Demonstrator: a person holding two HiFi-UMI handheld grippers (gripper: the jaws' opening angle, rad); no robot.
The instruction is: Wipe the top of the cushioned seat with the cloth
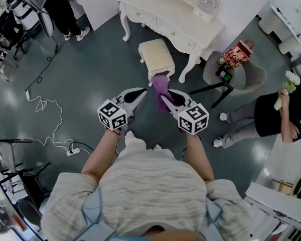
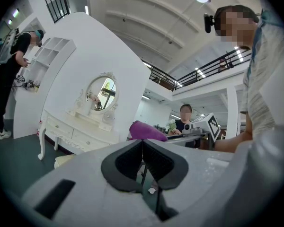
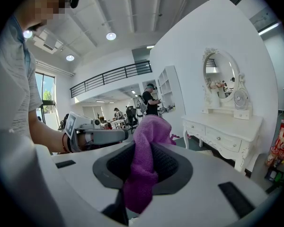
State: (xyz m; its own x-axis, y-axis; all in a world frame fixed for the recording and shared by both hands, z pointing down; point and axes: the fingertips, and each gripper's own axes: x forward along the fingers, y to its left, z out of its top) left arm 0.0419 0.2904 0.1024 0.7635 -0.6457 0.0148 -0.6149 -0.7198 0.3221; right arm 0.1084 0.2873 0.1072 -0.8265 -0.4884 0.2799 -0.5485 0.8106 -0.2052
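Note:
The cushioned seat (image 1: 157, 55) is a cream stool standing on the grey floor in front of the white dressing table (image 1: 173, 14). A purple cloth (image 1: 162, 90) hangs from my right gripper (image 1: 165, 100), whose jaws are shut on it; in the right gripper view the cloth (image 3: 144, 162) bulges out between the dark pads. My left gripper (image 1: 140, 95) is held level beside it, shut with nothing between its jaws (image 2: 142, 143). Both grippers hover in the air short of the stool, on my side of it. The cloth (image 2: 146, 131) also shows in the left gripper view.
A grey armchair (image 1: 241, 77) with a red bag (image 1: 237, 54) stands right of the dressing table. A person in black (image 1: 278, 114) stands at right, another (image 1: 60, 9) at upper left. A white cable with a power strip (image 1: 55, 134) lies on the floor at left.

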